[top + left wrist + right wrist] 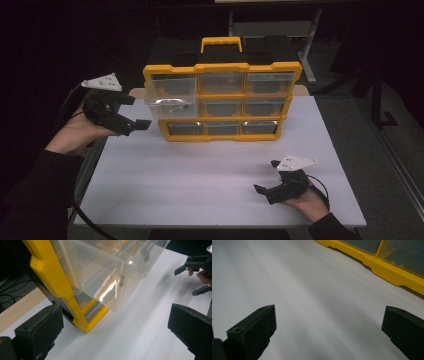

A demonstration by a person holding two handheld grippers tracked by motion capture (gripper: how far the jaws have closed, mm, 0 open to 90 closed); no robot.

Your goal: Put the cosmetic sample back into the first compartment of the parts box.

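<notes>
Both sleeves are black. Each black gripper, left gripper and right gripper, carries a grey three-cornered plate and a black cable.

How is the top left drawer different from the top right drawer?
The top left drawer is pulled out toward the table's front; the top right drawer sits pushed in. The top left drawer shows a small dark item inside; the top right drawer's contents cannot be made out. Both are clear plastic in the yellow organizer.

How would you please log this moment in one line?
top-left drawer: pulled out | left gripper: open, beside it | right gripper: open, on table
</notes>
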